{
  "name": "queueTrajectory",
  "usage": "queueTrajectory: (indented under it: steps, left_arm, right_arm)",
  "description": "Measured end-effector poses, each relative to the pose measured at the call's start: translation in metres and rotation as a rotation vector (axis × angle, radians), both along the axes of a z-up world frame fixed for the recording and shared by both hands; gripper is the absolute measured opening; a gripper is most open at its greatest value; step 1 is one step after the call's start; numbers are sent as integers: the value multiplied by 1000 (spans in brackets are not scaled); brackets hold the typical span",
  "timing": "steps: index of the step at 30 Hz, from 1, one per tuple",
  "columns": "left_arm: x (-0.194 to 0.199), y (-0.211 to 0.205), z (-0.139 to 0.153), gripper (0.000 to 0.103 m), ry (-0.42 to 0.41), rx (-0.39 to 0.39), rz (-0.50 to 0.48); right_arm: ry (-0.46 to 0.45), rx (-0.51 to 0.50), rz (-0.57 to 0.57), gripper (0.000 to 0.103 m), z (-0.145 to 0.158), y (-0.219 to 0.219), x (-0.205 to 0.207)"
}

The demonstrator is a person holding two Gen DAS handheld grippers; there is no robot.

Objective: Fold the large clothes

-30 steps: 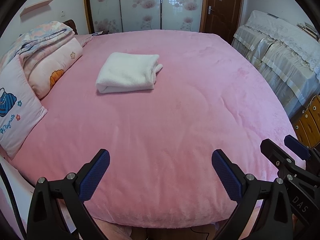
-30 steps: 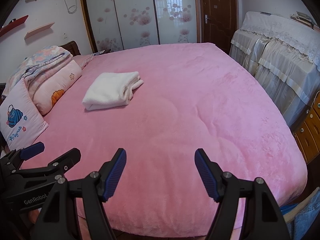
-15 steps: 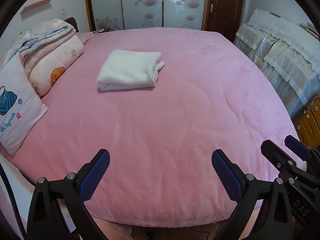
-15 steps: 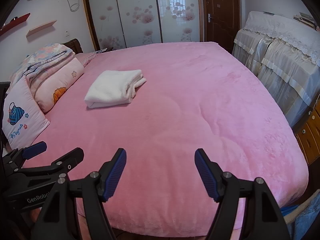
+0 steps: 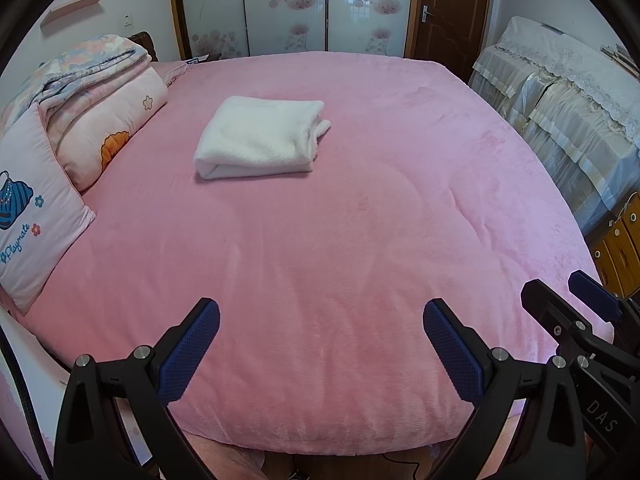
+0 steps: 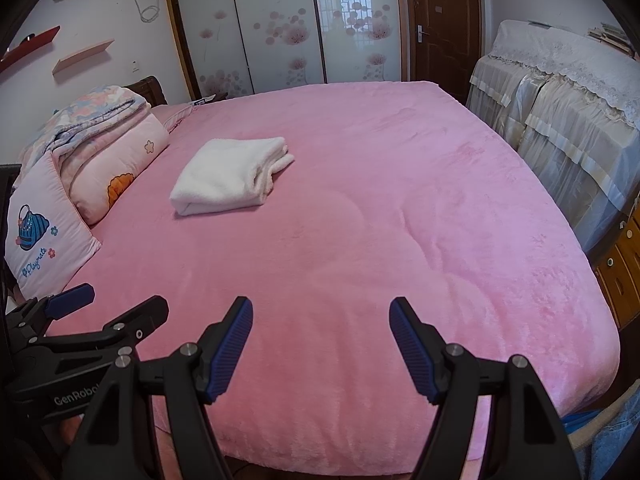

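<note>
A white fluffy garment (image 5: 260, 138) lies folded into a neat rectangle on the pink bed (image 5: 340, 240), left of the middle; it also shows in the right wrist view (image 6: 230, 176). My left gripper (image 5: 320, 340) is open and empty, held over the bed's near edge, far from the garment. My right gripper (image 6: 320, 340) is open and empty too, beside the left one at the same near edge. The right gripper shows at the right edge of the left wrist view (image 5: 580, 320), and the left gripper at the left edge of the right wrist view (image 6: 80, 332).
Pink pillows (image 5: 36, 232) and a folded quilt (image 5: 92, 76) are stacked along the bed's left side. A lace-covered piece of furniture (image 5: 560, 112) and wooden drawers (image 5: 620, 248) stand to the right. Sliding wardrobe doors (image 5: 288, 8) and a brown door (image 5: 448, 12) stand behind.
Both grippers have drifted slightly, shifting the view of the bed a little. The folded garment has not moved and both grippers stay open.
</note>
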State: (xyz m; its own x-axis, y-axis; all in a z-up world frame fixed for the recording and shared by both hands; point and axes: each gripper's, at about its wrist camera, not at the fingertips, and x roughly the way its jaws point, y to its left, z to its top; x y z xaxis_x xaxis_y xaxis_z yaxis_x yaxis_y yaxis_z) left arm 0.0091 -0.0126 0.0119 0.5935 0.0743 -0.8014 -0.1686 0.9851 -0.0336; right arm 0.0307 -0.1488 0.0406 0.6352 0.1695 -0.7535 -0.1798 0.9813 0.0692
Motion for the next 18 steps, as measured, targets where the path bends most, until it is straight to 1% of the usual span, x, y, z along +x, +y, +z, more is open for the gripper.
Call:
queueTrajectory:
  steps: [18]
  left_arm:
    - [2, 8, -5, 100, 8, -9, -2]
  right_arm:
    - [3, -1, -1, 71, -5, 1, 2]
